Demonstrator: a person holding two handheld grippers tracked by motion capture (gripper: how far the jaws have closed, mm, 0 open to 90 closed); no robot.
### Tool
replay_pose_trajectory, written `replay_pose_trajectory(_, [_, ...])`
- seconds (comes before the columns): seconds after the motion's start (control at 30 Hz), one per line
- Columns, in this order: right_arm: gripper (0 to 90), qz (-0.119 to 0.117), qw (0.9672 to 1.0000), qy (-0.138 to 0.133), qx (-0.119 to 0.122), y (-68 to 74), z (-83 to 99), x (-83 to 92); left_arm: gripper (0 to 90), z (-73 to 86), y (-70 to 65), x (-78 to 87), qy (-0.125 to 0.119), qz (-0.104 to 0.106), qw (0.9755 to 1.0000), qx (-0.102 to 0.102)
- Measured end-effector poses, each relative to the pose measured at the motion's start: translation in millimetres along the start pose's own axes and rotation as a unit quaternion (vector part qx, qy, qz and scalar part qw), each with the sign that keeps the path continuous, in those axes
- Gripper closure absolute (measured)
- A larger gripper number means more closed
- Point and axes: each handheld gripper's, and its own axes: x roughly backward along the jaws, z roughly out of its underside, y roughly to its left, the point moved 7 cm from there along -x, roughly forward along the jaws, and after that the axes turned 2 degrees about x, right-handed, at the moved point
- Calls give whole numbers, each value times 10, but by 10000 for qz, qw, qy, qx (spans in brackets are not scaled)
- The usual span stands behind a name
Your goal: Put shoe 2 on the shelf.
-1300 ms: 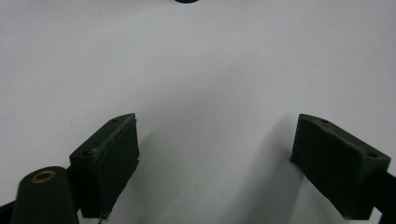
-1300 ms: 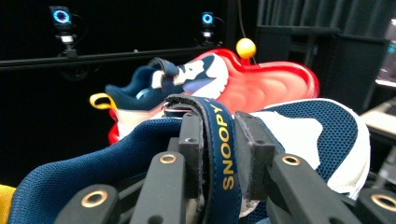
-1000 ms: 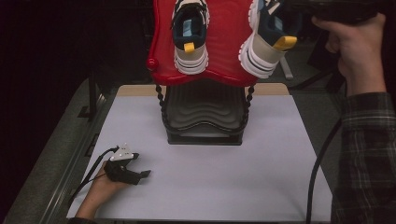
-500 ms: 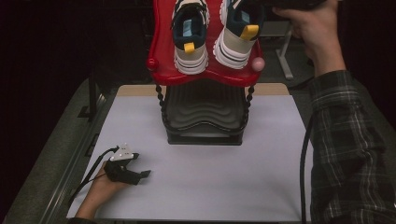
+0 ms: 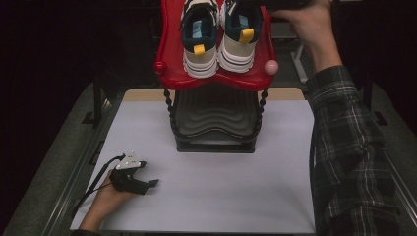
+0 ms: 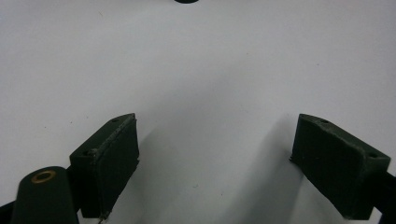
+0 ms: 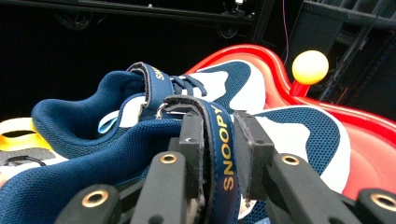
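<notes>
Right shoe is now sitting beside the left shoe on the red shelf at top centre, having swung in from the upper right; placement looks nearly done. Right gripper fingers are still clamping its strap. Left gripper is resting lower left on the surface, fingers wide apart, empty.

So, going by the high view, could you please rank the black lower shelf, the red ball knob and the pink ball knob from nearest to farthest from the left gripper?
From the left gripper, at the table's near left:
1. Black lower shelf, low at the rack's middle.
2. Red ball knob, on the red top shelf's left corner.
3. Pink ball knob, on its right corner.
</notes>
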Motion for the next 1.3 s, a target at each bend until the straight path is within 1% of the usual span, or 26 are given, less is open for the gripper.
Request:
replay_pose_trajectory(0.13, [739,12,9998,73,185,7,-11,-3,140,0,-1,0,-5,-2,10000,0])
replay_pose_trajectory(0.2, [741,3,9995,187,265,10,-5,17,140,0,-1,0,-4,-1,10000,1])
replay_pose_trajectory(0.3, [742,36,9990,281,346,11,4,30,140,0,0,0,2,1,10000,-2])
replay_pose_trajectory(0.4, [741,-47,9985,358,421,35,27,0,140,0,-1,0,-2,1,10000,1])
replay_pose_trajectory(0.5, [740,-74,9983,380,441,68,47,-52,140,0,-1,0,-2,1,10000,1])
replay_pose_trajectory(0.57, [736,-83,9986,320,411,78,54,-63,140,0,-1,0,-3,-1,10000,-1])
replay_pose_trajectory(0.63, [710,-103,9993,250,241,71,70,-63,140,0,-1,0,-3,1,10000,1])
replay_pose_trajectory(0.67, [654,-97,9996,226,139,64,72,-58,140,0,-1,0,-1,1,10000,0])
replay_pose_trajectory(0.7, [567,-16,9997,232,89,56,74,-48,140,1,0,0,1,-1,10000,-3])
replay_pose_trajectory(0.73, [514,96,9996,269,-5,42,80,-19,140,0,-1,0,-2,2,10000,1])
replay_pose_trajectory(0.8, [476,38,9997,185,-167,52,81,54,140,1,0,0,0,4,10000,3])
replay_pose_trajectory(0.83, [453,56,9996,163,-214,57,81,101,140,1,0,0,0,3,10000,2])
replay_pose_trajectory(0.9, [429,39,9995,152,-274,85,85,192,140,0,0,0,1,0,10000,-1])
replay_pose_trajectory(0.97, [410,129,9994,94,-292,107,111,290,140,2,1,2,13,1,10000,-17])
replay_pose_trajectory(1.0, [405,133,9994,63,-310,114,128,326,140,2,0,1,9,1,10000,-14])
replay_pose_trajectory(1.07, [394,172,9990,33,-410,134,214,431,140,1,0,1,8,1,10000,-12])
replay_pose_trajectory(1.3, [336,348,9974,143,-616,189,536,698,140,2,1,3,20,9,10000,-13])
